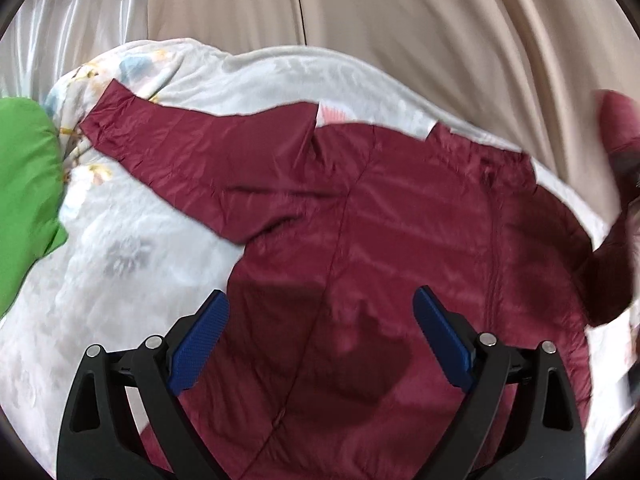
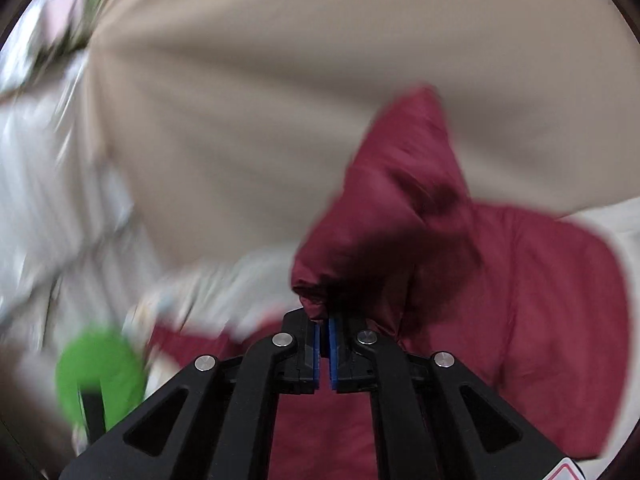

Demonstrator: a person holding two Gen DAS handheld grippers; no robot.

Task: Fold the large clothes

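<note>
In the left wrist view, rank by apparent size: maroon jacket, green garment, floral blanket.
1. maroon jacket, largest visible area.
2. floral blanket, partly covered by the jacket, so its true size is likely greater.
3. green garment, cropped by the edge; unsure.

Maroon jacket point(image 1: 400, 208), slight sheen, on a pale bedspread point(image 1: 132, 264) w/ faded floral print – grey, blue, yellow blooms. Bright green garment point(image 1: 24, 200) at left edge. Beige curtain point(image 1: 400, 12) behind. Gripper frames black w/ blue pads point(image 1: 200, 344) – both grippers alike.
</note>
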